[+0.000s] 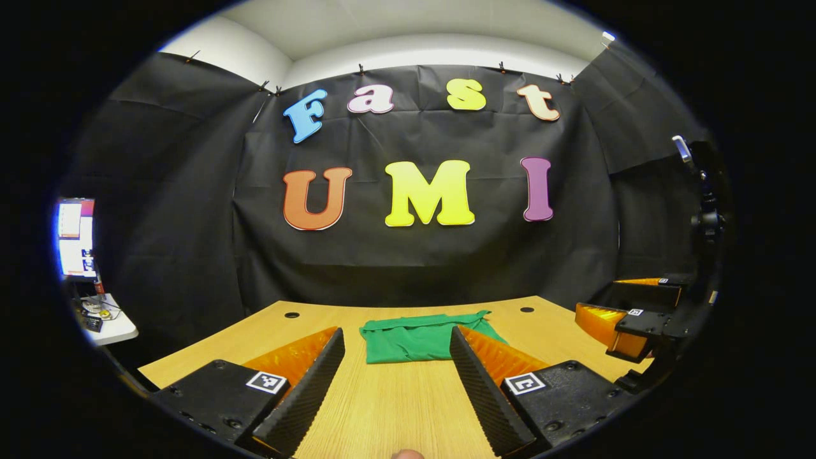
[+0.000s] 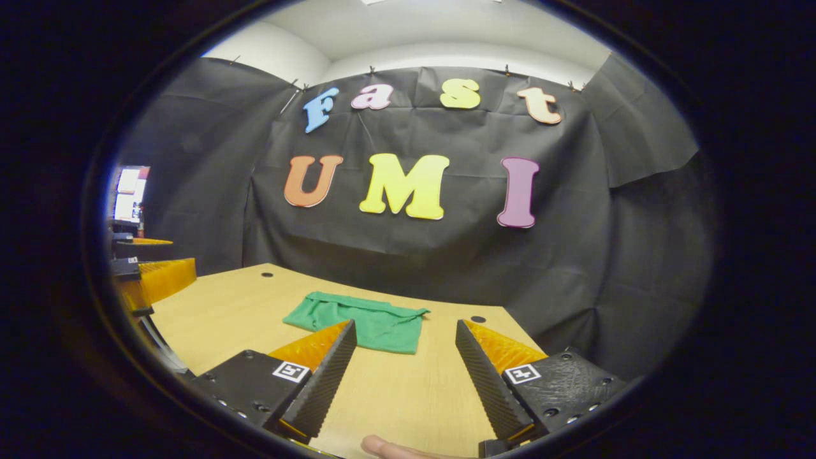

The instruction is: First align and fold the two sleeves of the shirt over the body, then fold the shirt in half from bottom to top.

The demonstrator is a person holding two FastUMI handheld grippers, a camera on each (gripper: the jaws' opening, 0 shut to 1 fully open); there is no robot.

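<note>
Left gripper [image 1: 396, 344]: fingers spread wide apart, holding nothing, raised above the wooden table [image 1: 395, 408].
Right gripper [image 2: 405, 338]: fingers likewise apart and empty; in the left gripper view it sits off to the right [image 1: 628, 331].
Shirt [image 1: 417, 338]: green, folded into a compact bundle, lying flat just ahead of the left gripper's fingertips; ahead and slightly left of the right gripper [image 2: 363, 322].
Monitor [image 1: 75, 237]: far left of the left gripper.

This is a recording booth in a lab or office room, not a home. Black cloth [image 1: 421, 255] is clipped up as a wall ahead of the hand-held gripper, with plain white wall and ceiling [image 1: 414, 25] above it. The wooden surface [image 1: 389, 408] has cable holes like an office desk. Far to the left, a lit monitor [image 1: 75, 237] stands on a small white table [image 1: 111, 328].
</note>
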